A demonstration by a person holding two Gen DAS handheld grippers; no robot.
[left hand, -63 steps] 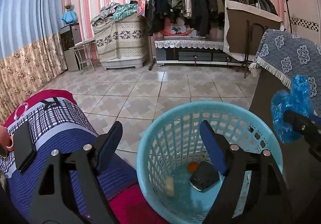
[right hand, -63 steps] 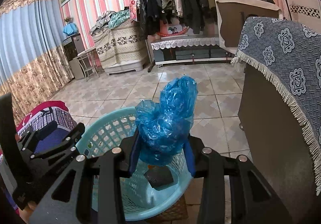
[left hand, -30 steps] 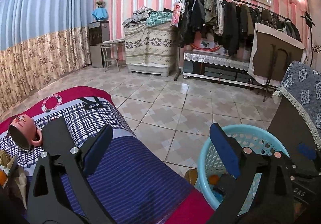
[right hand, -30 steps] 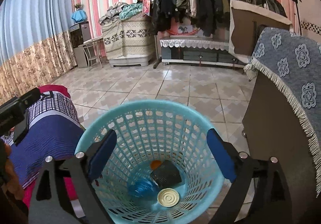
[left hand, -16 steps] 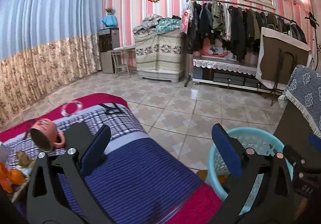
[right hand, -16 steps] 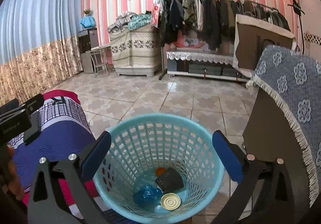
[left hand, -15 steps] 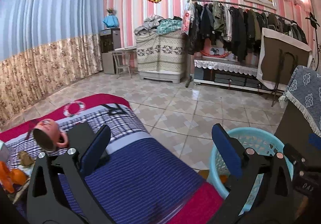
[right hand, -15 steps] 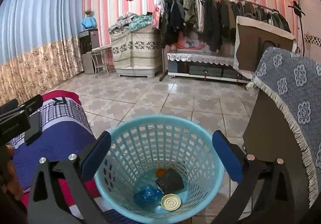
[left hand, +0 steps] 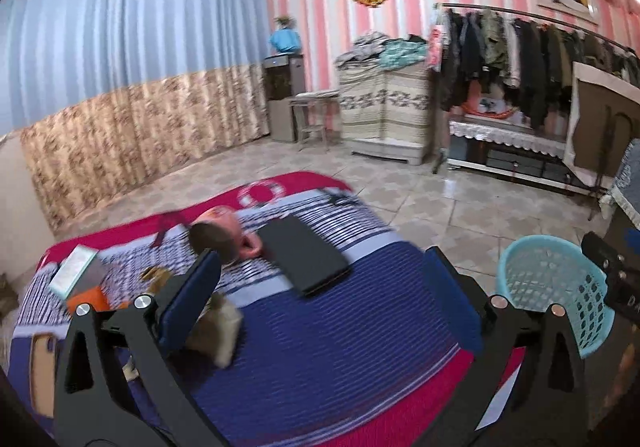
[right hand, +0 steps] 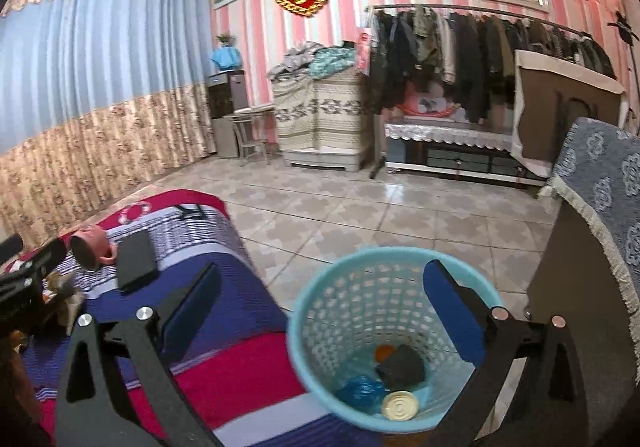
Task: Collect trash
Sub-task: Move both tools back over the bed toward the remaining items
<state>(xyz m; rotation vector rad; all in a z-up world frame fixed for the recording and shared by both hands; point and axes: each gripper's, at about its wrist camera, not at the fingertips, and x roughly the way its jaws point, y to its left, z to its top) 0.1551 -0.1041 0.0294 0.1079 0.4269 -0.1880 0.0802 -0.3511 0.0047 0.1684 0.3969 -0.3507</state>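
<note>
Between pickups: right gripper w/ jaws spread & empty over the basket holding 4 bits of trash, left gripper spread above the bed, next prob. the crumpled scrap by its left finger.

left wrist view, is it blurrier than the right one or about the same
Left wrist view: blurrier, motion smear on the pink mug and the litter beside the left gripper. Right wrist view: sharper, basket mesh crisp; both bend the walls, fisheye style.
</note>
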